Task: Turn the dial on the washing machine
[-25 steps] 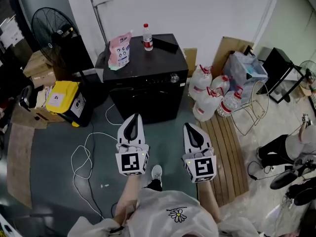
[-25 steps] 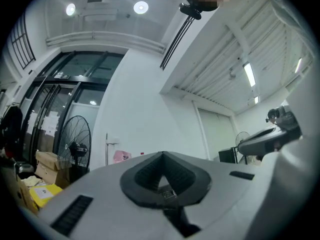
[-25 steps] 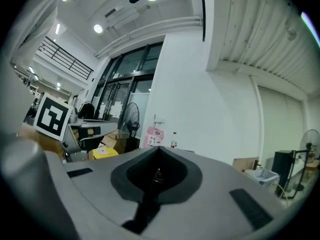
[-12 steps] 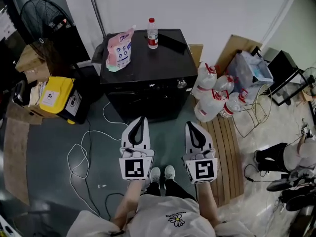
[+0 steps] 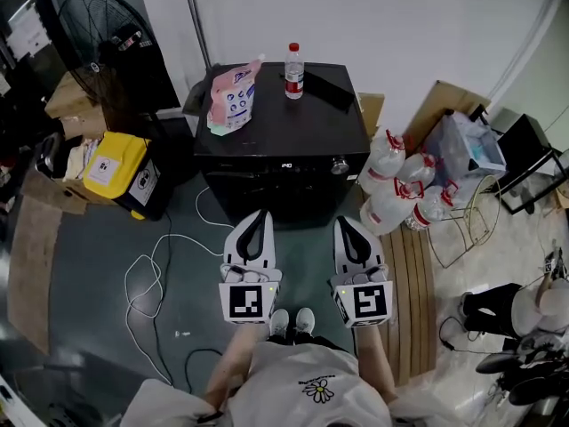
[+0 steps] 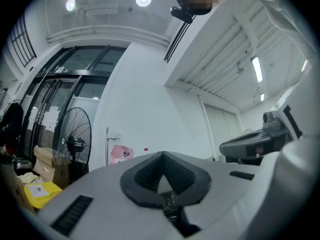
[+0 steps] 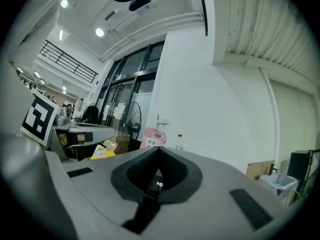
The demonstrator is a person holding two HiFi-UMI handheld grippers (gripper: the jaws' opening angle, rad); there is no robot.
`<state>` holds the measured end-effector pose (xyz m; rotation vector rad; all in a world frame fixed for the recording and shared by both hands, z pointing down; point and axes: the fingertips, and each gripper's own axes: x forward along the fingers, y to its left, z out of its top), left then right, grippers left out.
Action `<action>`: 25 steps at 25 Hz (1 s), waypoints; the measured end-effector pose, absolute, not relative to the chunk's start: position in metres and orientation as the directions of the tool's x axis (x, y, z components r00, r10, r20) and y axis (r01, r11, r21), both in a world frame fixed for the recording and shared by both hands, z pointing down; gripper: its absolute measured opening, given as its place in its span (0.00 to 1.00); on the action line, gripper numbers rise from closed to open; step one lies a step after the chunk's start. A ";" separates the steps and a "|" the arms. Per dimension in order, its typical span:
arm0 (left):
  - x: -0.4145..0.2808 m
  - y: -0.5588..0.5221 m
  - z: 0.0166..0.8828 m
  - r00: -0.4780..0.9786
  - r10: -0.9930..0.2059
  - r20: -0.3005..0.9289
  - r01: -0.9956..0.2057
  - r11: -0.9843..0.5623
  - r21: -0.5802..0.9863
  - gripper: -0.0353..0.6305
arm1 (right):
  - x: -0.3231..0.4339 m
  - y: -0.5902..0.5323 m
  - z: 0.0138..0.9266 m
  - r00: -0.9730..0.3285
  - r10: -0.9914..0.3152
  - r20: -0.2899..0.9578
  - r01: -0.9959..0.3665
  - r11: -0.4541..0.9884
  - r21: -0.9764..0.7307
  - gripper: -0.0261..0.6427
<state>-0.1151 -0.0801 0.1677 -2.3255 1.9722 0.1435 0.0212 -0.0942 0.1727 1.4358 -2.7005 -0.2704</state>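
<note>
A black washing machine [image 5: 283,140] stands against the white wall in the head view, with a silver dial [image 5: 339,165] at the right end of its front panel and a small lit display [image 5: 286,165] in the middle. My left gripper [image 5: 259,214] and right gripper [image 5: 340,223] hover side by side over the floor in front of the machine, well short of it. Both have their jaws shut with nothing between them. In the right gripper view the lit display [image 7: 159,184] shows through the jaw gap.
On the machine's top lie a pink pouch [image 5: 233,96], a water bottle [image 5: 293,70] and a dark flat item [image 5: 327,89]. Several big water jugs [image 5: 400,189] crowd its right side; a yellow box [image 5: 116,168], a fan [image 5: 100,43] and cartons sit left. White cable [image 5: 151,265] loops on the floor.
The head view has shifted, so the washing machine now sits further right and slightly nearer. Both grippers stay shut and keep their places side by side.
</note>
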 end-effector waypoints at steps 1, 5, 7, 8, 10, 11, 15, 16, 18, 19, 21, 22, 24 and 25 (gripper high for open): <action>-0.115 -0.081 0.167 0.156 -0.979 -0.132 -0.988 -0.157 -0.009 0.05 | 0.022 -0.095 0.172 -0.564 -0.825 -0.025 -0.813 0.550 0.189 0.04; -0.117 -0.091 0.161 0.133 -0.979 -0.154 -0.991 -0.131 -0.026 0.05 | 0.025 -0.107 0.163 -0.571 -0.819 -0.055 -0.811 0.552 0.196 0.04; -0.120 -0.100 0.159 0.123 -0.980 -0.156 -0.992 -0.121 -0.023 0.05 | 0.024 -0.119 0.158 -0.570 -0.818 -0.079 -0.813 0.548 0.198 0.04; -0.122 -0.107 0.159 0.119 -0.980 -0.160 -0.993 -0.116 -0.030 0.05 | 0.023 -0.128 0.157 -0.571 -0.816 -0.092 -0.813 0.546 0.200 0.04; -0.127 -0.123 0.162 0.106 -0.978 -0.178 -0.994 -0.099 -0.045 0.05 | 0.020 -0.146 0.159 -0.575 -0.811 -0.108 -0.812 0.550 0.195 0.04; -0.129 -0.130 0.165 0.097 -0.978 -0.187 -0.995 -0.089 -0.051 0.05 | 0.019 -0.153 0.164 -0.579 -0.808 -0.109 -0.810 0.555 0.189 0.04; -0.135 -0.160 0.195 0.074 -0.980 -0.184 -0.996 -0.063 -0.063 0.05 | 0.017 -0.187 0.195 -0.591 -0.799 -0.108 -0.800 0.566 0.199 0.04; -0.136 -0.168 0.205 0.072 -0.981 -0.180 -0.996 -0.061 -0.064 0.05 | 0.015 -0.195 0.206 -0.591 -0.799 -0.108 -0.801 0.566 0.197 0.04; -0.137 -0.182 0.228 0.071 -0.982 -0.176 -0.995 -0.058 -0.075 0.05 | 0.012 -0.209 0.230 -0.593 -0.798 -0.107 -0.800 0.568 0.194 0.04; -0.137 -0.188 0.240 0.071 -0.982 -0.173 -0.995 -0.057 -0.083 0.05 | 0.011 -0.215 0.244 -0.594 -0.798 -0.103 -0.799 0.570 0.191 0.04; -0.137 -0.199 0.265 0.066 -0.984 -0.167 -0.995 -0.052 -0.087 0.05 | 0.007 -0.226 0.271 -0.596 -0.797 -0.094 -0.797 0.574 0.187 0.04; -0.137 -0.204 0.278 0.060 -0.985 -0.165 -0.996 -0.047 -0.082 0.05 | 0.005 -0.231 0.284 -0.598 -0.796 -0.089 -0.796 0.577 0.186 0.04; -0.138 -0.212 0.304 0.049 -0.987 -0.151 -0.997 -0.038 -0.074 0.05 | 0.001 -0.238 0.309 -0.601 -0.795 -0.083 -0.793 0.581 0.181 0.04; -0.138 -0.216 0.317 0.045 -0.989 -0.143 -0.997 -0.036 -0.070 0.05 | -0.001 -0.241 0.320 -0.602 -0.794 -0.082 -0.792 0.582 0.181 0.04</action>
